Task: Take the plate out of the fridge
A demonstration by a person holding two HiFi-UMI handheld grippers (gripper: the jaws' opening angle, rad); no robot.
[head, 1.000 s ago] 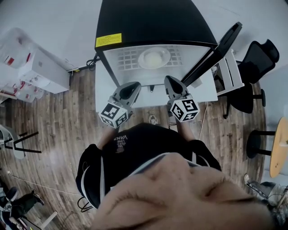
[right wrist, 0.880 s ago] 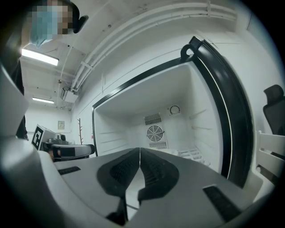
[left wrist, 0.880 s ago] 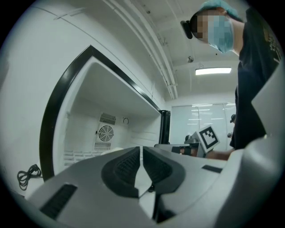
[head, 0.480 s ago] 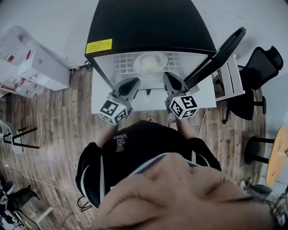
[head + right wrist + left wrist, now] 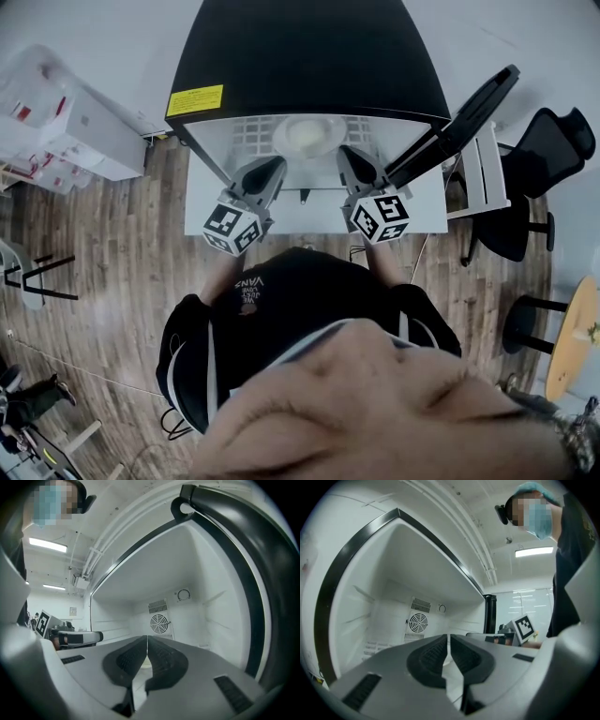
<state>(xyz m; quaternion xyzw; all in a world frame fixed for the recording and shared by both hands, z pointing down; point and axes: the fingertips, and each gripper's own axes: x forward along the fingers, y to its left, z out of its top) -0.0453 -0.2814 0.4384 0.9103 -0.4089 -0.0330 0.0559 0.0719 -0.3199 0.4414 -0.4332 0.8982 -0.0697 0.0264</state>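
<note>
In the head view the black-topped fridge (image 5: 309, 56) stands open, and a white plate (image 5: 307, 134) lies on the wire shelf inside. My left gripper (image 5: 275, 169) and right gripper (image 5: 345, 157) are side by side at the front edge of the opening, just short of the plate, one on each side of it. Both are shut with nothing between the jaws. The left gripper (image 5: 448, 637) and right gripper (image 5: 146, 639) both point into the white cavity towards the back-wall fan (image 5: 418, 620). In both gripper views the jaws hide the plate.
The fridge door (image 5: 469, 98) swings open to the right. A white stand (image 5: 483, 169) and a black office chair (image 5: 548, 150) are beyond it. White boxes (image 5: 66, 131) sit at the left on the wood floor. A stool (image 5: 525, 323) and round table (image 5: 572, 337) are at the right.
Both grippers have moved forward to the fridge opening, nearer the plate. Their jaws have stayed shut.
</note>
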